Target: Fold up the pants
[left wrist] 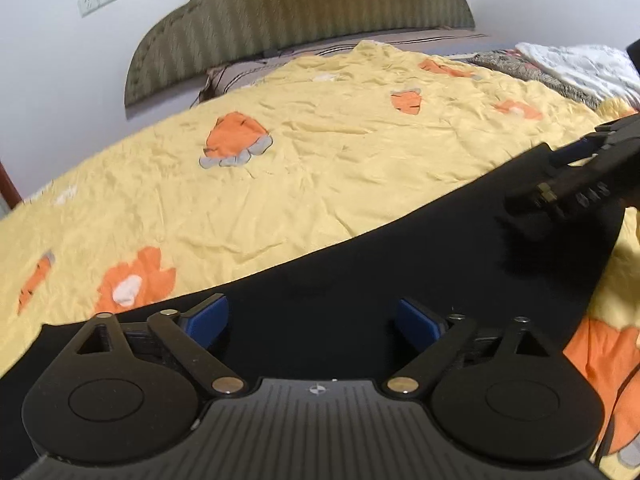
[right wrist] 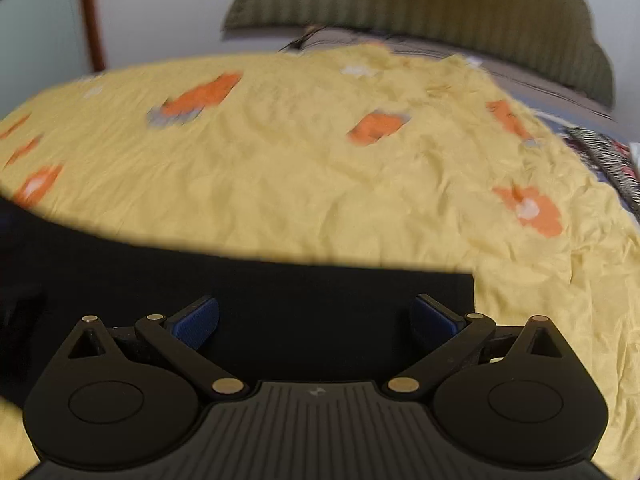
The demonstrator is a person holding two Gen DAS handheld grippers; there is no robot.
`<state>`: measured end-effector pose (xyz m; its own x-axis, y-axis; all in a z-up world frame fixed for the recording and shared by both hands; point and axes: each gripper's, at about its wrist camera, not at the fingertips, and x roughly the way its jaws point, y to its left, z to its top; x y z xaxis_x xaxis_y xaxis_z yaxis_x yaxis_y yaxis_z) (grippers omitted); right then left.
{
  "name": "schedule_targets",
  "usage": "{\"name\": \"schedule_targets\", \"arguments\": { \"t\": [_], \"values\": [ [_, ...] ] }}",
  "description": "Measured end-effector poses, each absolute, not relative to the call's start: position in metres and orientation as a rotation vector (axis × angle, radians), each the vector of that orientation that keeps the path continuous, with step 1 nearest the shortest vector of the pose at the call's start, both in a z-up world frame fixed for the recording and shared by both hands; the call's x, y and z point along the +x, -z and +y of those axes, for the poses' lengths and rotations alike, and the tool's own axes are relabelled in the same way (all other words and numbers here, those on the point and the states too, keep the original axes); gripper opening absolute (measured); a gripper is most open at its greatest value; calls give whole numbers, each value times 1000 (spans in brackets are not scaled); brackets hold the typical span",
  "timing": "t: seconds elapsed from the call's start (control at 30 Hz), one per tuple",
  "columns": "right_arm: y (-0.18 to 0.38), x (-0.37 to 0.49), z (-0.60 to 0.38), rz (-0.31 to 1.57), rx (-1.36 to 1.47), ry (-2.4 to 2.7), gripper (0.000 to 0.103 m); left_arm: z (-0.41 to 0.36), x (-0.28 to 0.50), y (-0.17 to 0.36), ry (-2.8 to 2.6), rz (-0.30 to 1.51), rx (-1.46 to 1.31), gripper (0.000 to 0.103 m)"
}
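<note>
Since the black pants (left wrist: 320, 280) lie flat along the near edge of the yellow bedspread (left wrist: 320, 152), I judge them soft, light and limp. Left gripper (left wrist: 314, 320) and right gripper (right wrist: 316, 318) both spread apart, empty. I'd pinch hem corners.

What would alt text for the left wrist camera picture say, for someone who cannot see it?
An open two-finger left gripper hovers over black pants spread on a yellow bedspread printed with orange carrots. The right gripper reaches in over the pants at the right edge. Behind stand a green striped headboard and a white wall.
</note>
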<state>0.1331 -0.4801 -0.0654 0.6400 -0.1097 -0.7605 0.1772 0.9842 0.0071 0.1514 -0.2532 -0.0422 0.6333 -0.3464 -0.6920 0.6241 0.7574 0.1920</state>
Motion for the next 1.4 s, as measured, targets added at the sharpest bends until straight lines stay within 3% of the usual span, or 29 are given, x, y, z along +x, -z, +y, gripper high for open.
{"name": "schedule_targets", "arguments": {
  "t": [0.17, 0.23, 0.37, 0.57, 0.8, 1.0, 1.4],
  "values": [
    [86, 138, -501, 810, 151, 211, 103, -265, 159, 63, 567, 718, 431, 99],
    [78, 135, -510, 780, 200, 343, 103, -265, 159, 57, 555, 741, 425, 94],
    [50, 89, -508, 665, 249, 369, 103, -257, 145, 43, 582, 683, 428, 97],
    [81, 60, -458, 815, 55, 220, 103, -269, 131, 59, 615, 677, 514, 96],
    [67, -3, -501, 643, 386, 415, 103, -261, 121, 43, 636, 598, 495, 98],
    [96, -25, -527, 467, 894, 229, 103, -268, 137, 59, 614, 714, 438, 97],
    [104, -3, -537, 354, 920, 306, 103, -267, 141, 64, 603, 736, 397, 102]
  ]
}}
